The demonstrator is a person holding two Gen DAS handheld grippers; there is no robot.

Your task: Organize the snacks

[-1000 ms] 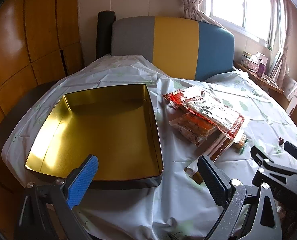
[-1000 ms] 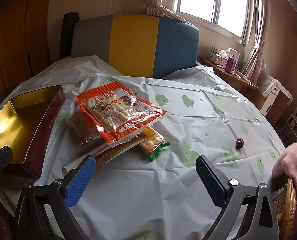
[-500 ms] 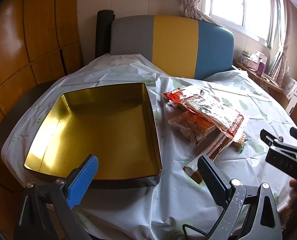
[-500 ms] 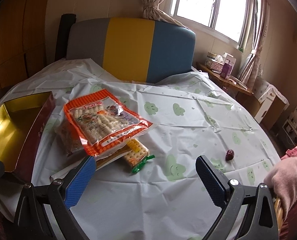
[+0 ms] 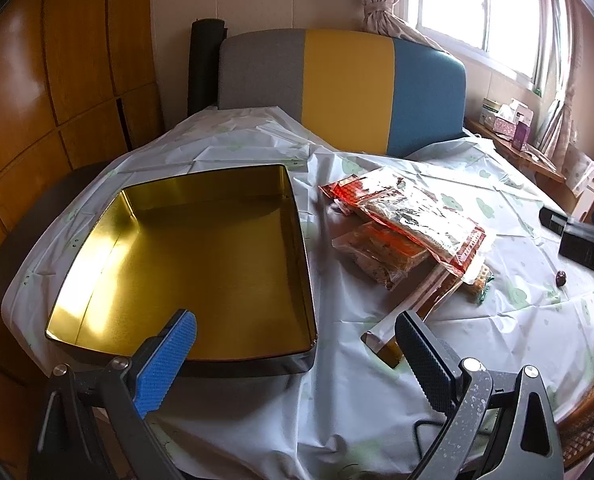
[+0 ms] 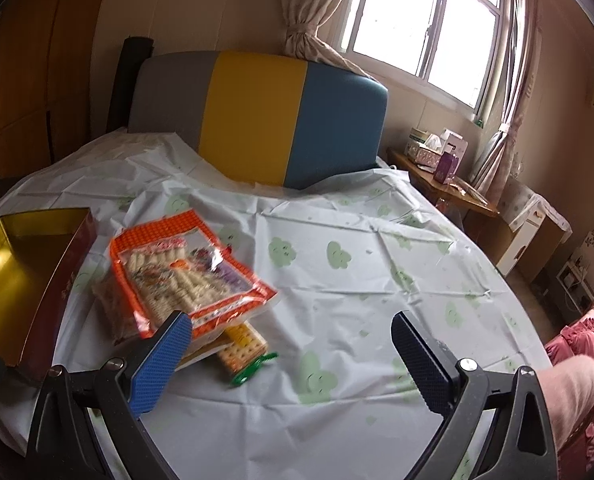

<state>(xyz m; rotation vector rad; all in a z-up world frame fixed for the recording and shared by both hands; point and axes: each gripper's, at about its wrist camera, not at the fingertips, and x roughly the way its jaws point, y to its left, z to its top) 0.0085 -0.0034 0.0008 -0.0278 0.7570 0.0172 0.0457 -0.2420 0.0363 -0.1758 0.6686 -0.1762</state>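
Nothing is seen to have been put away: the gold-lined tin [image 5: 201, 264] lies open and bare on the left part of the worktop [image 6: 377, 264], its lid not in view; all the snacks are gathered in one loose heap just to its right, apart from its wall. The heap is topped by an orange-bordered packet of pale rolled biscuits [image 6: 185, 276], tilted over the rest; beneath it a clear bag of brownish pieces [image 5: 381, 252] is seen, along with a cracker sleeve [image 6: 243, 346] closed by a green tie [image 6: 253, 368] and a long flat pack [image 5: 413, 312] jutting toward the near edge; a small dark fruit, perhaps a date [image 5: 560, 279], lies alone well to the right.

The left tongs [image 5: 297, 344] are held spread and empty above the near corner of the tin; the right tongs [image 6: 293, 344] are likewise spread and empty, with the blue pad just over the near edge of the heap, though contact cannot be told; a sleeve of the person [image 6: 569, 384] is visible at the right.

The task is judged to be at its very start; every packet remains to be lifted into the tin, the top packet being the likeliest first pick, since it covers the others.
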